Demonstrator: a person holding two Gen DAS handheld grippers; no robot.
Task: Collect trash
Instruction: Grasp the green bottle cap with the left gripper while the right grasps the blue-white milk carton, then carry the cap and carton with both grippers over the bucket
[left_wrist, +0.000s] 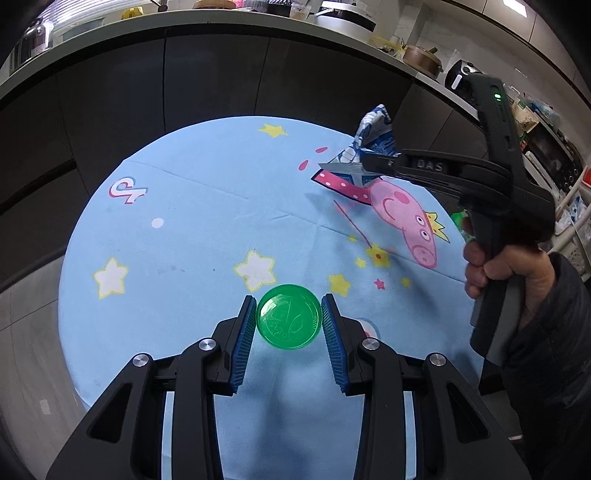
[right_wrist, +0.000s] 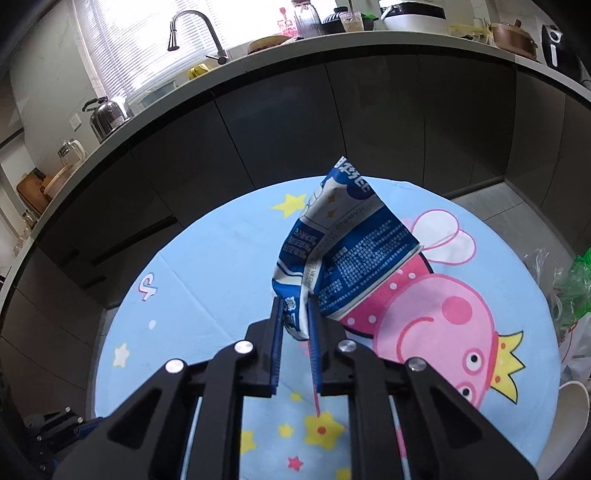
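Right tool (right_wrist: 295, 314) around blue wrapper's (right_wrist: 343, 251) lower corner.

- Left tool (left_wrist: 289, 320) pointed steeply down, pads clamped on a green cap (left_wrist: 289, 316).
- Right tool (right_wrist: 295, 320), gripped by a hand (left_wrist: 496, 269), pinched a wrapper (right_wrist: 343, 251).

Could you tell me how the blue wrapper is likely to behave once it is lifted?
The wrapper looks creased, thin, probably light and floppy. Pinched at one corner by the right gripper, it may sag or swing.
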